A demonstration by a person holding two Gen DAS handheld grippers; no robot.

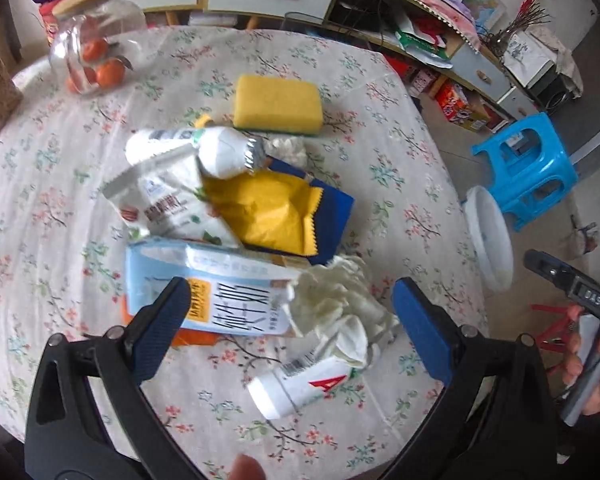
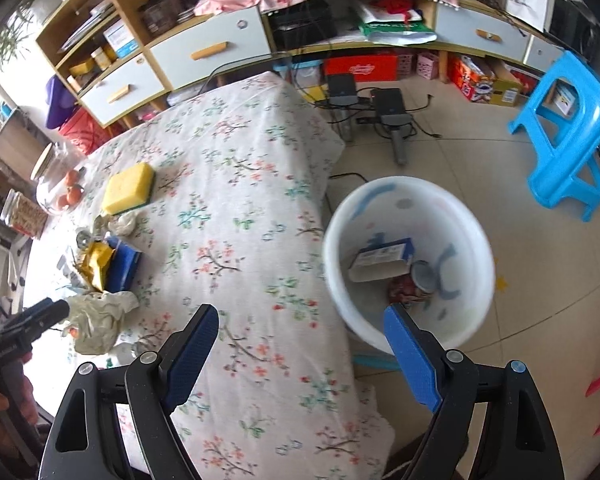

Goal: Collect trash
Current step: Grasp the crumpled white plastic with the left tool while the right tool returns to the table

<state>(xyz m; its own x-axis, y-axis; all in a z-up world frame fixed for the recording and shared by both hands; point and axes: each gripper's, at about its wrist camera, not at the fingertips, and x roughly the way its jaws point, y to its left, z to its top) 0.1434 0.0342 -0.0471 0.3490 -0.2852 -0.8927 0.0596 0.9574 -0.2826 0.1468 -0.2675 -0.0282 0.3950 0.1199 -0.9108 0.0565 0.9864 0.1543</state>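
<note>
Mostly the trash lay in a loose heap near the middle of the table (image 1: 380,120), on its floral cloth: a pale blue carton (image 1: 204,292) with bold black lettering, crumpled white tissue (image 1: 336,300) touching its right end, a torn yellow wrapper (image 1: 268,208) on a dark blue packet (image 1: 336,208), a white snack bag (image 1: 168,204), and two small white bottles — one (image 1: 300,384) toward the near edge, one (image 1: 196,148) behind the heap. A yellow sponge (image 1: 278,104) sat beyond, toward the far edge, and a glass jar of oranges (image 1: 96,40) stood at the far left corner.

The left gripper (image 1: 288,320) hung over the carton and tissue with its blue pads spread wide, pinching nothing. The right gripper (image 2: 300,356) was spread wide and empty as well, straddling the table's right edge, one pad over the cloth and the other over the white bucket (image 2: 340,220) on the floor beside the table — a blue box (image 2: 384,256) and a can (image 2: 424,276) lay inside.
</note>
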